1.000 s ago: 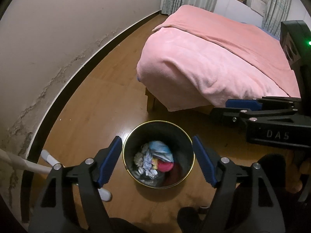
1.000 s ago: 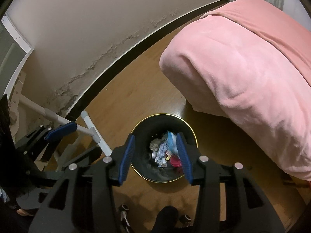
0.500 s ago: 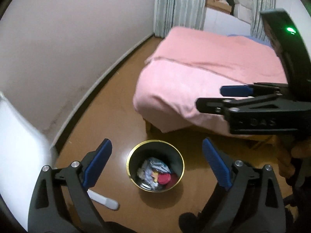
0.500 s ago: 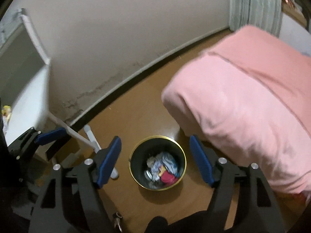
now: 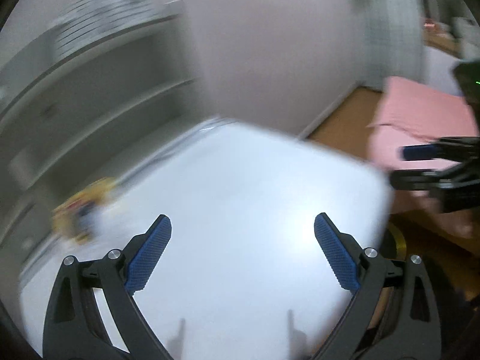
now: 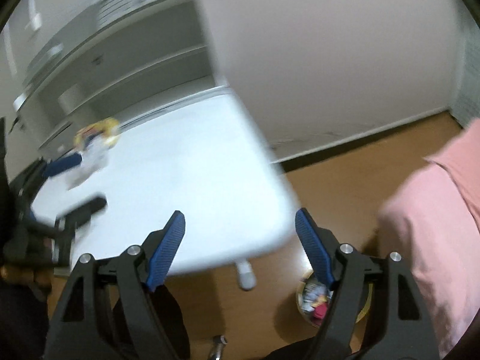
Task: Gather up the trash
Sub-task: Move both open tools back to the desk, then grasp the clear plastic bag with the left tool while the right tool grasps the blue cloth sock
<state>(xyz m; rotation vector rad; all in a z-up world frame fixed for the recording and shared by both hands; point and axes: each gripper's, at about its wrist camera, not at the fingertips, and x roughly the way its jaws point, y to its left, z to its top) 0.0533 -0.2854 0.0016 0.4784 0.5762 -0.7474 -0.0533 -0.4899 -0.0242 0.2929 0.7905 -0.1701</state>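
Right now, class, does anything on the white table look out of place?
Yes. A yellow wrapper lies loose at the far side of the white table, with pale scraps beside it; blur hides detail. It looks like uncollected trash, while the bin sits on the floor by the pink bed.

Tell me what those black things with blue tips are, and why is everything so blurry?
Those are tongs, and a person holds one in each hand. Each has a small camera looking out along its two blue tips. One picture comes from the left tongs, the other from the right tongs. Both are wide open and hold nothing. The blur is there because the cameras are moving fast.

Below them is a white table. At its far side lies a little heap of yellow and white rubbish, too blurry to name. On the brown floor beside a pink bed stands a round trash bin with scraps inside, partly hidden behind the right tongs.
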